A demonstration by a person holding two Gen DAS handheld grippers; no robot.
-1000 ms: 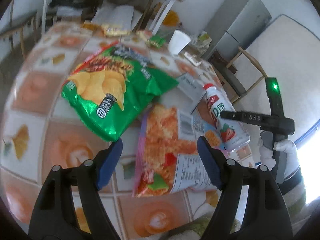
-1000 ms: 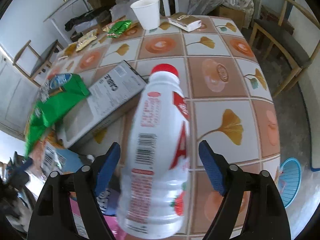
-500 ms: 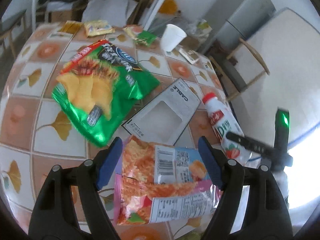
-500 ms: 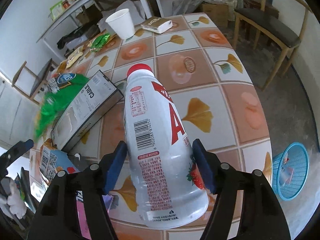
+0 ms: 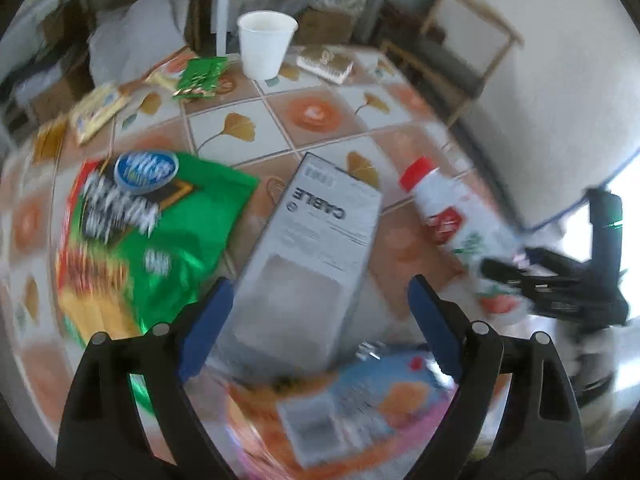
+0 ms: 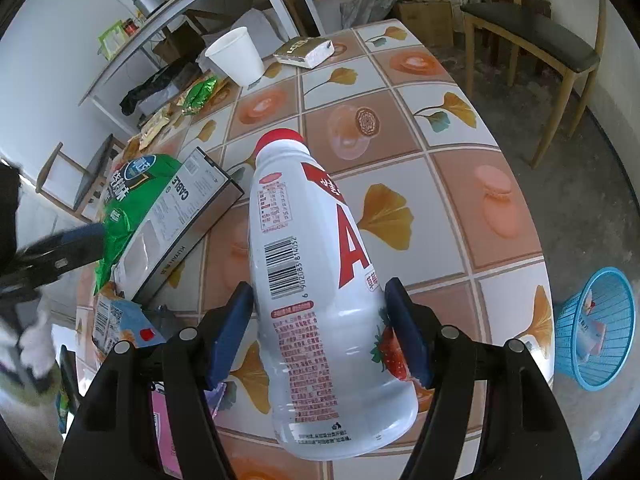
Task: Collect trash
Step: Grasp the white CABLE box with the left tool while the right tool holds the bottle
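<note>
My right gripper (image 6: 318, 326) is shut on a white plastic bottle (image 6: 316, 280) with a red cap, held tilted above the tiled table (image 6: 452, 200). The bottle (image 5: 456, 224) and right gripper (image 5: 552, 284) also show at the right of the left wrist view. My left gripper (image 5: 316, 324) is open and empty, above a grey cable box (image 5: 312, 256). A green chip bag (image 5: 144, 240) lies to its left and an orange snack bag (image 5: 340, 420) below it. The view is blurred.
A white paper cup (image 6: 236, 58), a small flat box (image 6: 306, 50) and several small wrappers (image 5: 200, 76) lie at the table's far end. A blue basket (image 6: 596, 328) stands on the floor to the right. A wooden chair (image 6: 532, 40) stands beyond the table.
My right gripper closed on the bottle and lifted it. My left gripper moved forward from over the orange snack bag to over the cable box, still open.
</note>
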